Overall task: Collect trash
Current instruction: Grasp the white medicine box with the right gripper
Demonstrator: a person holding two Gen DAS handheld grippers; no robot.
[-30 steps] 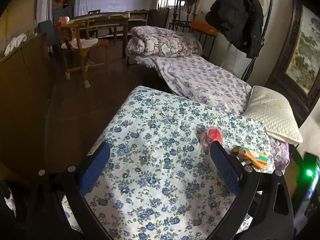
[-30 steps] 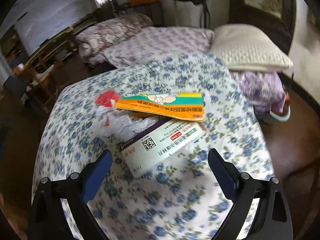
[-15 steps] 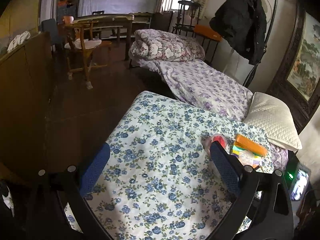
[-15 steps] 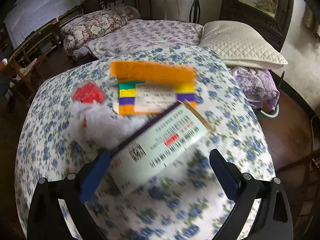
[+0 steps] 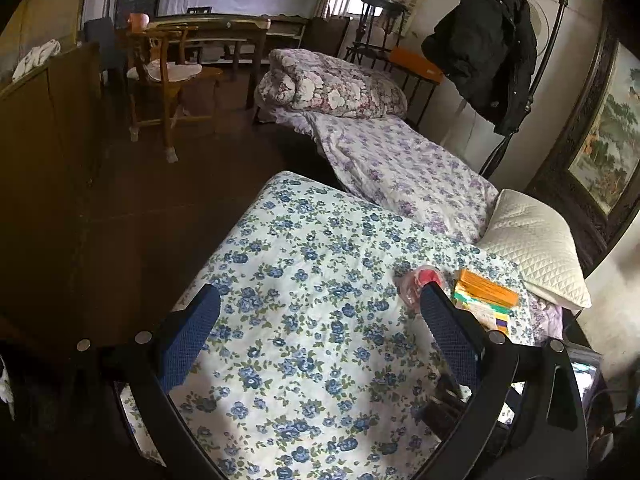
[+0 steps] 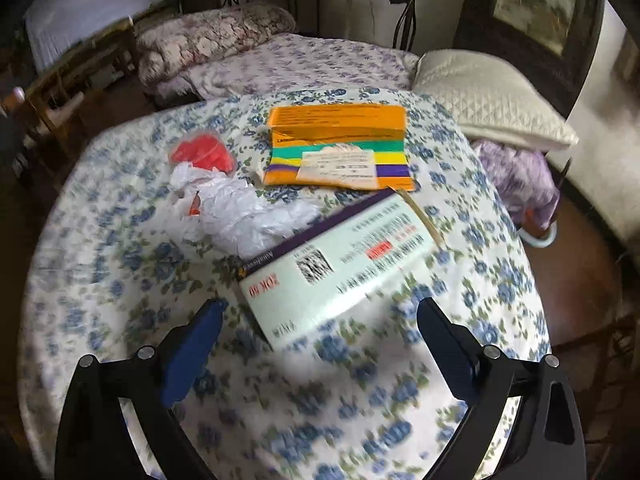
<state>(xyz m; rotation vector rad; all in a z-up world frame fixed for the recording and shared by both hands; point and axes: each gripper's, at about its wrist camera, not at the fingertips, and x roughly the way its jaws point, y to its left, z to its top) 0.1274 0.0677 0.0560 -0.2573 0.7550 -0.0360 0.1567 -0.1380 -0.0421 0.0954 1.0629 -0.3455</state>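
The right gripper (image 6: 320,316) is hovering with jaws spread wide over the white medicine box (image 6: 340,264) lying on the floral quilt (image 6: 100,260). Just beyond that box, the crumpled white wrapper (image 6: 240,216) and orange carton (image 6: 338,146) are lying. The left gripper (image 5: 320,312) is hanging wide and empty.

A white pillow (image 5: 534,248) lay beside the floral quilt (image 5: 304,320); a black coat (image 5: 488,48) hung behind, a wooden chair (image 5: 160,80) nearby.

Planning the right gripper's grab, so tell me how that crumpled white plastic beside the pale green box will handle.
The crumpled white plastic looks thin and creased, so probably floppy and very light. It will likely squash flat in the right gripper, and could drag the red piece it touches.
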